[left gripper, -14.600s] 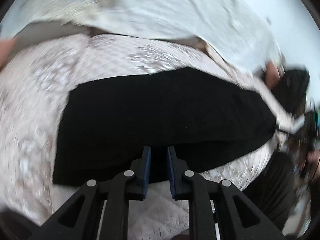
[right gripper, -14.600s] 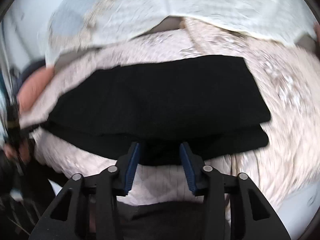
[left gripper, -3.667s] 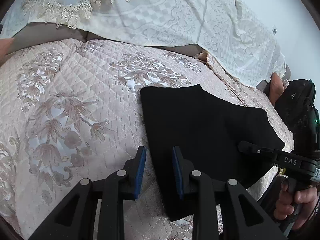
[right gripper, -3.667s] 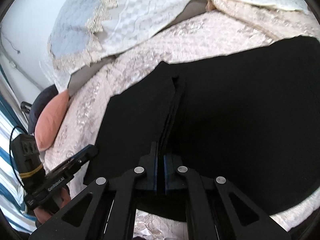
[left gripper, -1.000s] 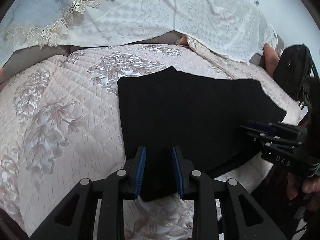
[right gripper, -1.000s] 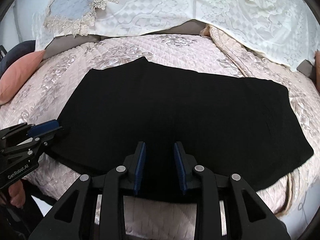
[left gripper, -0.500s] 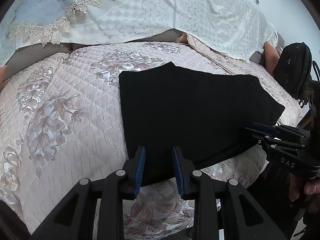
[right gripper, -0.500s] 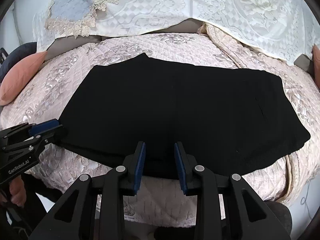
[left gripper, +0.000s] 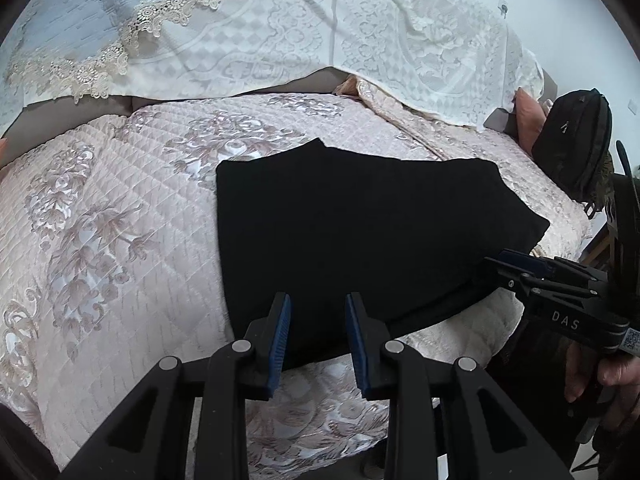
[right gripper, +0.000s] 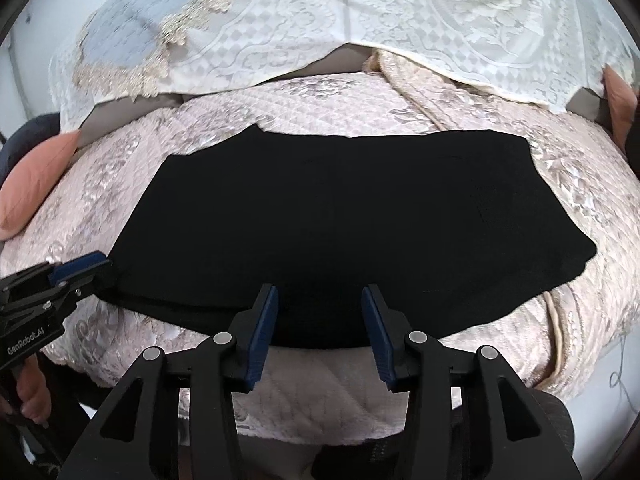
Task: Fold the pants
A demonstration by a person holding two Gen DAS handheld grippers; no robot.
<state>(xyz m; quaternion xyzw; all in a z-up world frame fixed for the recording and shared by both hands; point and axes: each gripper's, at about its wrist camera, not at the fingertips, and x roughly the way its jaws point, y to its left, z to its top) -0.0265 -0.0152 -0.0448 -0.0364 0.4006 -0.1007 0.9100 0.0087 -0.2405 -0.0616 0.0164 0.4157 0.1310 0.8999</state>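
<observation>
The black pants (left gripper: 360, 232) lie folded into a flat, wide rectangle on the pink quilted bedspread (left gripper: 100, 240), close to the bed's front edge. My left gripper (left gripper: 316, 312) hovers over the near left part of the pants (right gripper: 340, 220), jaws apart, pads not pressing the cloth. In the right wrist view the left gripper (right gripper: 94, 268) sits by the pants' left corner. My right gripper (right gripper: 318, 312) hangs over the near edge, its jaws opening, nothing pinched between them. From the left wrist view the right gripper (left gripper: 498, 264) is beside the pants' right end.
A white lace cover (left gripper: 320, 40) drapes the back of the bed. A pink cushion (right gripper: 36, 184) lies at the left and a black bag (left gripper: 576, 144) at the right. The bed's front edge (right gripper: 320, 392) drops away just below the pants. A person's hand (left gripper: 612, 376) holds the right gripper.
The right gripper's jaws have spread wider and it has drawn back from the pants, so the bed's front edge now shows. The left gripper and the pants stay much as before.
</observation>
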